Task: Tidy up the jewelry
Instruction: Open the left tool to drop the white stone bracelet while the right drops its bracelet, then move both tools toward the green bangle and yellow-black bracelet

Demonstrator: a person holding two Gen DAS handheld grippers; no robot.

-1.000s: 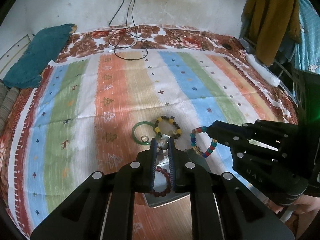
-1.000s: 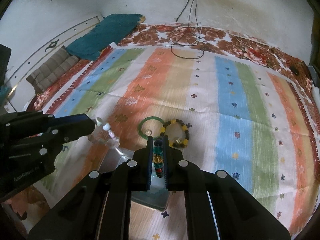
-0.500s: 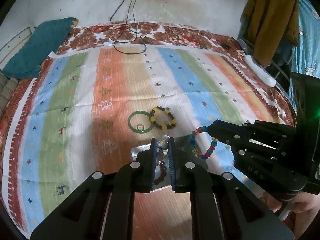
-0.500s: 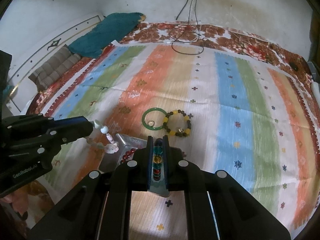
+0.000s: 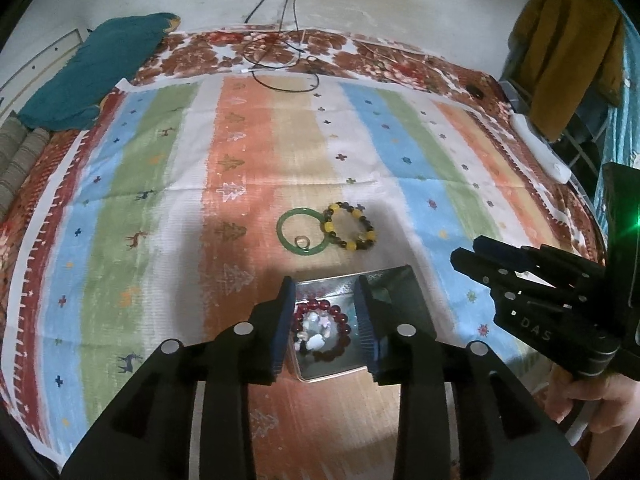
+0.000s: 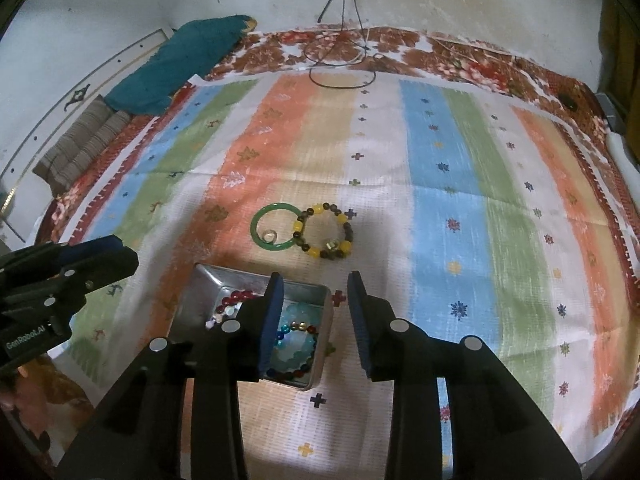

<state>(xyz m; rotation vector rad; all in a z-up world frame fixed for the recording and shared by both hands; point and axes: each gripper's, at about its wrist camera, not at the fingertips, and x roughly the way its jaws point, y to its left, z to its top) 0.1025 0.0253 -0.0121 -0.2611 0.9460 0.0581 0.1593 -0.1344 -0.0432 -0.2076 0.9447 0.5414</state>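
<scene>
A metal tin (image 5: 390, 280) (image 6: 208, 280) lies on the striped cloth. It holds a dark red bead bracelet (image 5: 338, 314), a pale bead bracelet (image 5: 316, 332) and, in the right wrist view, a multicoloured bead bracelet (image 6: 296, 368). A green bangle (image 5: 285, 236) (image 6: 256, 228) with a small ring (image 5: 302, 242) inside it and a yellow-and-brown bead bracelet (image 5: 352, 230) (image 6: 324, 236) lie just beyond the tin. My left gripper (image 5: 325, 320) is open and empty over the tin. My right gripper (image 6: 316, 316) is open and empty over the tin's right edge.
The striped cloth (image 5: 160, 200) covers a floral bedspread (image 5: 360, 56). A teal pillow (image 5: 92, 72) lies at the back left. Black cables (image 5: 280, 60) trail from the wall. Clothes (image 5: 568, 40) hang at the right beside a white object (image 5: 540, 148).
Both grippers have opened. The pale bracelet dropped from the left gripper and the multicoloured bracelet from the right gripper into the tin. Both views have pulled back a little.
</scene>
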